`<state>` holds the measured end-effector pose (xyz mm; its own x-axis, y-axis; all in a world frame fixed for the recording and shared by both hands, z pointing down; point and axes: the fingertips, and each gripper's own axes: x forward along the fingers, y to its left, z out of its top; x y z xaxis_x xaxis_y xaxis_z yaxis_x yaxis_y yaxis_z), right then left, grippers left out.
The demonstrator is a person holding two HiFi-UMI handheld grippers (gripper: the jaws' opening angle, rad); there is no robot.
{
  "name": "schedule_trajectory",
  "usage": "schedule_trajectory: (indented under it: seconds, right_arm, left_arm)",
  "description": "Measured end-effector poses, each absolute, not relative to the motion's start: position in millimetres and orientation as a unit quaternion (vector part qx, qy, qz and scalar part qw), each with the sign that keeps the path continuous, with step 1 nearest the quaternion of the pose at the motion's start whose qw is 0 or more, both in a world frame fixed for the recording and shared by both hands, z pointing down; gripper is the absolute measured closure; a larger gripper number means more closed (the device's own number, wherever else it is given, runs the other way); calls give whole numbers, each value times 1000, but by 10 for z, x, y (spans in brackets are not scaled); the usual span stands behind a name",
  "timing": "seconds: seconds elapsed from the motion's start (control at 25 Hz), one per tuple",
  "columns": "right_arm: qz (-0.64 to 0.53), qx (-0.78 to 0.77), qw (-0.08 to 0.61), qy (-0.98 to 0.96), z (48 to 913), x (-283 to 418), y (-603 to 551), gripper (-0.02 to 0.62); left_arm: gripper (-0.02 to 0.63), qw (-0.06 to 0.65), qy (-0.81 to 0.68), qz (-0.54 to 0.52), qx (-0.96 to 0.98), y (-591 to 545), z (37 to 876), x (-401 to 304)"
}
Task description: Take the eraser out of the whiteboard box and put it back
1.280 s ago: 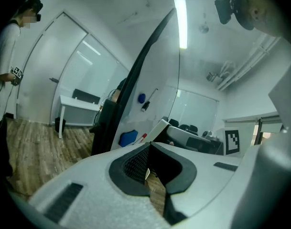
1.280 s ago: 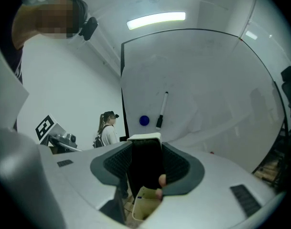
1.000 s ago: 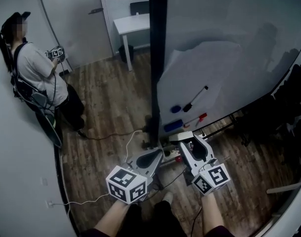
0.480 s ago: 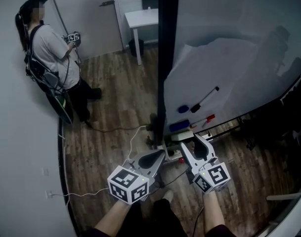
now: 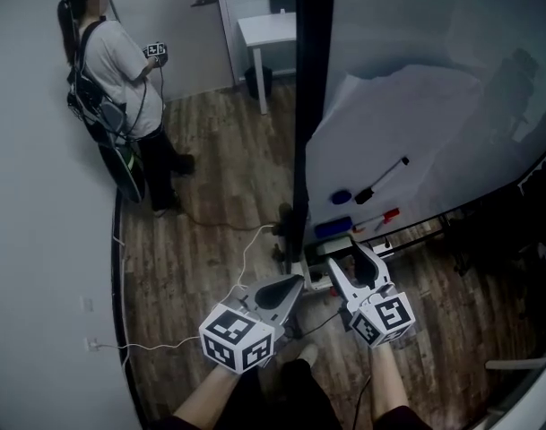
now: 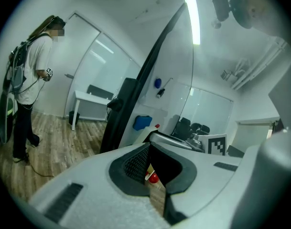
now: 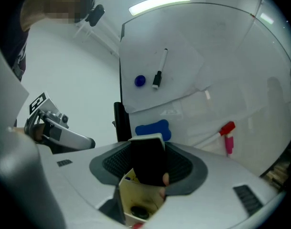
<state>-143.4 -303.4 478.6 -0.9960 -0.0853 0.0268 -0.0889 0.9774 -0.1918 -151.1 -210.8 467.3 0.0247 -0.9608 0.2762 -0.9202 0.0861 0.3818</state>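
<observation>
1. Right gripper view: the right gripper has just been easing its jaws wider around the black rectangular eraser with a white back. The pads seemingly touch its sides.
2. The eraser stands upright just above the open yellowish whiteboard box.
3. The left gripper is pressed together, empty.
4. A black upright post stands close ahead, and the bare wooden floor opens leftward.

Open floor left, black post and whiteboard ahead, person far left

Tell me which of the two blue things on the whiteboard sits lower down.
The bone-shaped blue piece, low on the board. The other is a small round blue piece higher up, beside the black marker.
</observation>
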Motion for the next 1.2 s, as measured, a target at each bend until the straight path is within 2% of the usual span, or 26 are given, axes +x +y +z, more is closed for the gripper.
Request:
schedule_trajectory:
  seconds: [0.2, 0.64, 0.84, 1.04, 1.2]
  right_arm:
    - [105, 42, -3, -994, 4750, -1407, -3036, 359]
    - [109, 53, 3, -993, 4713, -1329, -3014, 359]
    - [155, 43, -12, -987, 4556, -1245, -2967, 360]
    - [189, 44, -30, -980, 4285, -1132, -2858, 438]
    - [191, 56, -40, -979, 4059, -1026, -2768, 476]
  left_arm:
    - [600, 240, -698, -42, 674, -2081, 4675, -1494]
    - [600, 236, -692, -41, 680, -2049, 4623, -1466]
    - [600, 224, -685, -44, 691, -2060, 4469, -1436]
    - [600, 202, -673, -48, 710, -2074, 4207, -1382]
    - [600, 179, -659, -50, 729, -2090, 3957, -1338]
